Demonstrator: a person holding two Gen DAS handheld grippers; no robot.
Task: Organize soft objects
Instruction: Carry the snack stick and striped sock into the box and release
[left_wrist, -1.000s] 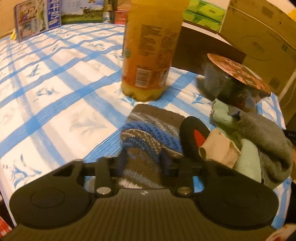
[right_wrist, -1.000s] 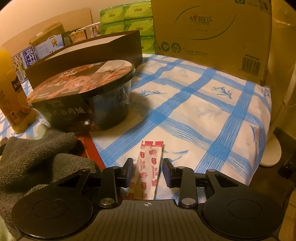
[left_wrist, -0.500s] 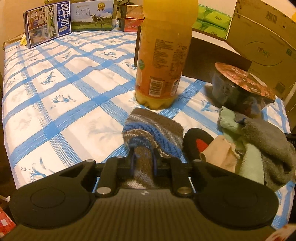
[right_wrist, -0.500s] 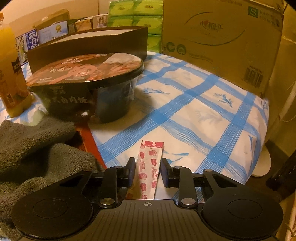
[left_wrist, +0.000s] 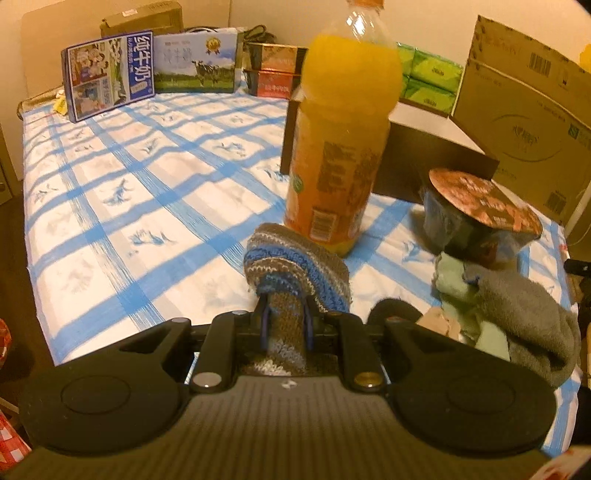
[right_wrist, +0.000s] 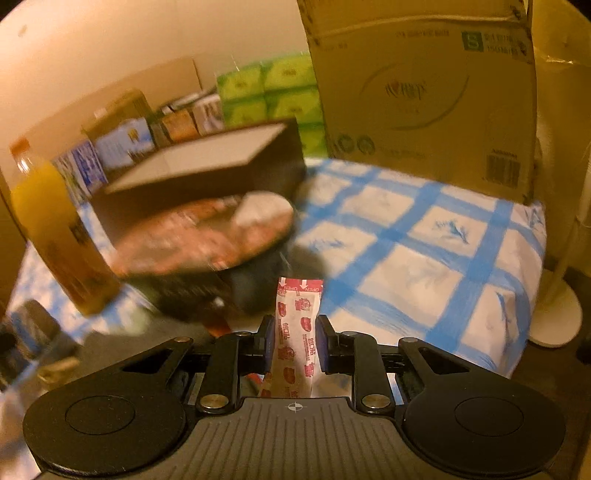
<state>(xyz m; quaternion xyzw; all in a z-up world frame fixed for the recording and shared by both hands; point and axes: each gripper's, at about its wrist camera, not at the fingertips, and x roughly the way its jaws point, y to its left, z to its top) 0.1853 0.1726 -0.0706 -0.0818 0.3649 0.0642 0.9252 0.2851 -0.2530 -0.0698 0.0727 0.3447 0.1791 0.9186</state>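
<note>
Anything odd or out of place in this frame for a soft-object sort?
Yes: the right gripper is closing on a printed sachet, a packet rather than cloth. The left gripper grips a striped knit sock.

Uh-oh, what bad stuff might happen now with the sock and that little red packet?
1. The striped brown-and-blue knitted sock pinched in the left tongs flops close to the tall orange juice bottle; a swing might tip it.
2. The right tongs are closing on the thin red-and-white paper packet, holding only its edges, so it may slip or crumple.
</note>
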